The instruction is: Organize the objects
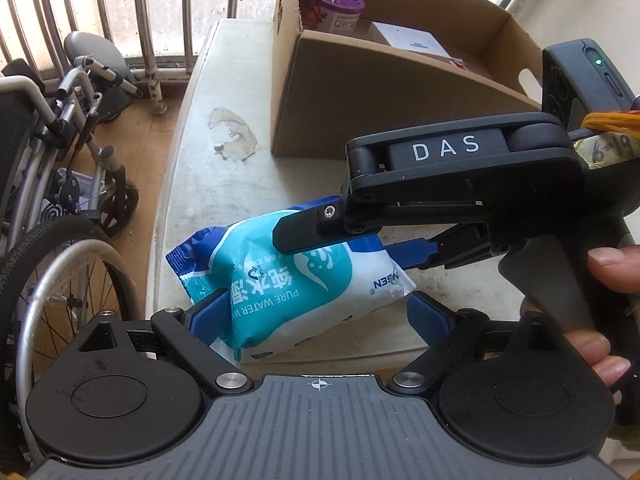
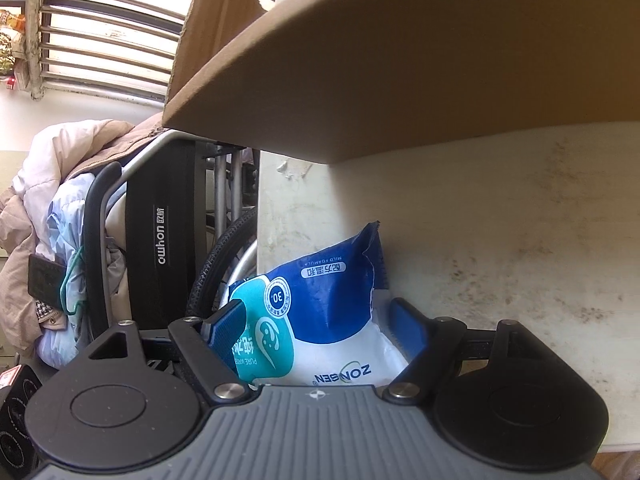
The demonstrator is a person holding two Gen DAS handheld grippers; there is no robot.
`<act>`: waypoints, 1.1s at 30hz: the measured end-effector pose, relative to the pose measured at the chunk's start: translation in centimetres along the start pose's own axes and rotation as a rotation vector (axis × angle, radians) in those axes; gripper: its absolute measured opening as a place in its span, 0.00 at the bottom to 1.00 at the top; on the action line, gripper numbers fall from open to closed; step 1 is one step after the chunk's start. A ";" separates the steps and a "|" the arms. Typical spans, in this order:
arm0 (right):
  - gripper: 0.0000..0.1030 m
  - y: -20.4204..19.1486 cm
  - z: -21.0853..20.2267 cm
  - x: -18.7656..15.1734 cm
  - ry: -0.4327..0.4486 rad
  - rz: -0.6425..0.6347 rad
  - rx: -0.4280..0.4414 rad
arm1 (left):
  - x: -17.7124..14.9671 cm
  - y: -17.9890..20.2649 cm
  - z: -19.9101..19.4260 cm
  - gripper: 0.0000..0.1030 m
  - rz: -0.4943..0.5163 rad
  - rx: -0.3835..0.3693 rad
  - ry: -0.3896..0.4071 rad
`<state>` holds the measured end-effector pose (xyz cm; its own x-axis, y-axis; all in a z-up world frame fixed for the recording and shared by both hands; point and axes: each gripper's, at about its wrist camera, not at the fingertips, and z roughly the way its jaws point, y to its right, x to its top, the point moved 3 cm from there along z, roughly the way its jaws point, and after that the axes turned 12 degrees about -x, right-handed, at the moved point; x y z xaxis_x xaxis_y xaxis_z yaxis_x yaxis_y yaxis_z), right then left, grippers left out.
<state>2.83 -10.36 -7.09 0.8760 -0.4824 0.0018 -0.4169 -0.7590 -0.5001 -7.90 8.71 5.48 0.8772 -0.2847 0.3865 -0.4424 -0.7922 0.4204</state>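
Currently: we read the step as lifting the wipes pack into the cardboard box.
Pack position: it lies at the near-left corner of the table, one end overhanging the left edge, well short of the box.
Left gripper: its blue fingers sit either side of the pack's near end; the left one presses the wrapper, the right one looks just apart, so a loose straddle, not a firm clamp.
Right gripper: its fingers bracket the pack's other end, the left pad dented into the film; whether the right pad touches, we cannot tell.
Doing it well: we would let one gripper carry, pinch across the full body rather than the crimped seam, and lift clear of the box wall before moving over.
Left wrist view only: box contents, a purple-lidded jar and a white carton; also the right gripper's body from outside.
Right wrist view only: the pack's blue end with the "30" badge, and the wheelchair with coats beyond the table's left edge.
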 end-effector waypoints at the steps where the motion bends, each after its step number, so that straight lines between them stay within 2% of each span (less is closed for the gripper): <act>1: 0.79 0.3 -0.2 -0.1 0.001 -0.002 -0.005 | 0.0 0.2 0.1 0.91 0.000 -0.008 -0.001; 19: 0.82 5.2 -3.8 -0.3 0.054 -0.002 -0.082 | 0.1 4.0 2.3 0.92 0.003 -0.136 -0.014; 26: 0.82 5.6 -3.8 -0.3 0.059 0.013 -0.075 | 0.1 3.3 1.7 0.92 -0.018 -0.132 0.000; 33: 0.82 6.5 -4.0 -0.2 0.081 0.047 -0.057 | -0.3 0.3 0.3 0.92 -0.107 -0.063 0.069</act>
<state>-1.07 -16.96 -6.85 0.8336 -0.5501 0.0504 -0.4723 -0.7571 -0.4514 -8.28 8.35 5.22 0.9059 -0.1612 0.3917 -0.3602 -0.7797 0.5121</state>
